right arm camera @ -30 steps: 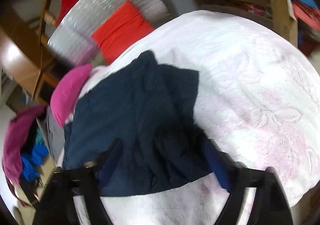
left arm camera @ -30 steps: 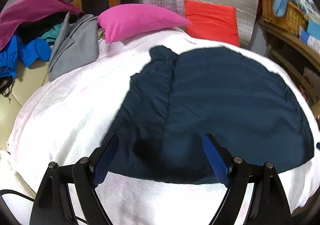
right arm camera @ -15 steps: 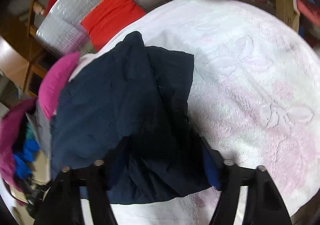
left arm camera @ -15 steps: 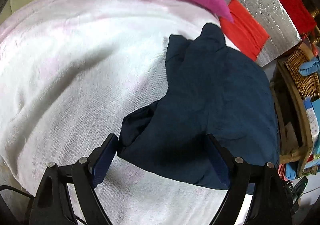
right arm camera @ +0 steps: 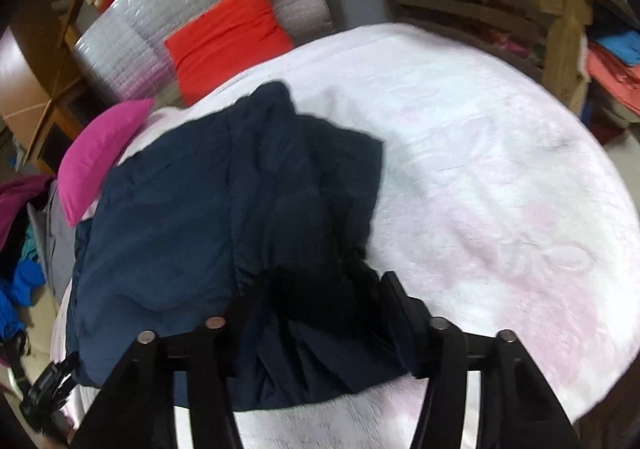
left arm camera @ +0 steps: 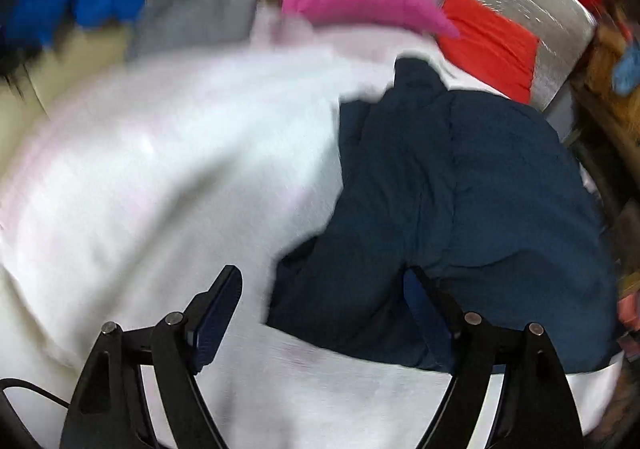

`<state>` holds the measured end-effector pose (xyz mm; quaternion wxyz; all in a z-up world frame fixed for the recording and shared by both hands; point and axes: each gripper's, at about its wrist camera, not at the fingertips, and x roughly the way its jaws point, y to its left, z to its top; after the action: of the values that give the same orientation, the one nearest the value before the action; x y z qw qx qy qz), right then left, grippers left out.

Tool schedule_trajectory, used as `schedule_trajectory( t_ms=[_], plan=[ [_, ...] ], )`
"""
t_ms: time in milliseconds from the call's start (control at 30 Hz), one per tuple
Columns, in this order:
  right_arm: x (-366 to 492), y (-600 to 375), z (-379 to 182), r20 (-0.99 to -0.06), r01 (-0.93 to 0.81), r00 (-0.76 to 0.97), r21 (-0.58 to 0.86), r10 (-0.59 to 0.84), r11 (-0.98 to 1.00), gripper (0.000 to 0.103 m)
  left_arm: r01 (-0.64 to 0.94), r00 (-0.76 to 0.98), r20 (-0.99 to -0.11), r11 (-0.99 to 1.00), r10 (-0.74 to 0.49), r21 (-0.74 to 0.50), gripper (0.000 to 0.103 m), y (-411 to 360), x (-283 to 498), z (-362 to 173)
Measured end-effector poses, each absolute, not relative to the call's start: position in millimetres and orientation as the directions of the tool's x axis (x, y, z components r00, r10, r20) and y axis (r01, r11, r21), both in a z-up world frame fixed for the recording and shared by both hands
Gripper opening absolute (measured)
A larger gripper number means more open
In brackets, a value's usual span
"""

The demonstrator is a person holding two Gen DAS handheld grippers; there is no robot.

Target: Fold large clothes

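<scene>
Lying on the white blanket point(right arm camera: 500, 177), below the pink pillow point(right arm camera: 100, 153), the navy jacket point(right arm camera: 192, 217) has its near hem bunched between the right gripper point(right arm camera: 320, 289) fingers, which have just closed on it. The left gripper point(left arm camera: 320, 313) gapes, its outer finger off the cloth. It probably needs to bite the hem squarely before lifting evenly.
</scene>
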<state>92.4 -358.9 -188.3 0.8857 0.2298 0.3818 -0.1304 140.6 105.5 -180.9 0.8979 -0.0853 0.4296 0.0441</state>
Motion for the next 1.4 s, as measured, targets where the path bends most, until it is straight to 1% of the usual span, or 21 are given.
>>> schedule_trajectory(
  t_ms=[67,100,167,233,367,500,567,633,767,933,1200,1400],
  plan=[
    [80.7,-355.2,-176.9,-0.705,0.412,0.702,0.292,-0.097,0.863,0.066,-0.142,0.682,-0.726,0.990,0.087,-0.015,0.084,92.8,122.4,-162.1],
    [74.2,-351.4,-169.8,-0.684,0.410,0.719,0.280,-0.119,0.868,0.067,-0.137,0.696,-0.712,0.991,0.096,0.000,0.084,90.0,113.5,-155.9],
    [66.6,-342.1,-158.7,-0.654,0.397,0.742,0.258,-0.144,0.881,0.071,-0.111,0.714,-0.696,0.994,0.078,-0.002,0.085,84.8,94.2,-144.3],
    [54.0,-326.0,-149.7,-0.629,0.367,0.764,0.244,-0.142,0.898,0.071,-0.085,0.724,-0.687,0.996,0.061,-0.002,0.085,77.5,76.2,-132.8],
    [38.8,-297.9,-137.9,-0.635,0.315,0.762,0.194,-0.126,0.929,0.071,-0.061,0.748,-0.659,0.997,0.075,0.044,0.086,57.4,44.8,-104.9],
    [16.3,-274.0,-117.5,-0.637,0.270,0.764,0.171,-0.103,0.948,0.073,-0.025,0.778,-0.627,0.999,0.039,0.031,0.087,48.5,17.5,-77.1],
    [4.4,-267.2,-106.3,-0.621,0.264,0.776,0.163,-0.109,0.951,0.077,-0.029,0.797,-0.601,0.999,0.049,0.044,0.087,42.7,4.4,-63.6],
    [-10.8,-259.5,-92.2,-0.595,0.258,0.795,0.151,-0.121,0.954,0.078,-0.030,0.823,-0.565,0.998,0.058,0.058,0.087,38.6,-8.4,-48.3],
    [-38.4,-243.8,-70.3,-0.563,0.253,0.813,0.117,-0.146,0.960,0.079,-0.026,0.859,-0.509,0.998,0.052,0.058,0.088,33.1,-33.2,-18.2],
    [-67.1,-233.8,-48.2,-0.535,0.236,0.834,0.125,-0.135,0.964,0.079,-0.029,0.887,-0.459,0.999,0.046,0.044,0.091,33.5,-53.9,11.9],
    [-108.0,-214.4,-19.2,-0.475,0.226,0.869,0.131,-0.139,0.965,0.079,-0.061,0.915,-0.397,0.997,0.073,0.044,0.093,35.1,-75.9,40.8],
    [-119.9,-205.5,-10.0,-0.448,0.213,0.884,0.130,-0.134,0.968,0.080,-0.055,0.925,-0.373,0.997,0.068,0.045,0.093,34.9,-83.3,47.6]
  ],
)
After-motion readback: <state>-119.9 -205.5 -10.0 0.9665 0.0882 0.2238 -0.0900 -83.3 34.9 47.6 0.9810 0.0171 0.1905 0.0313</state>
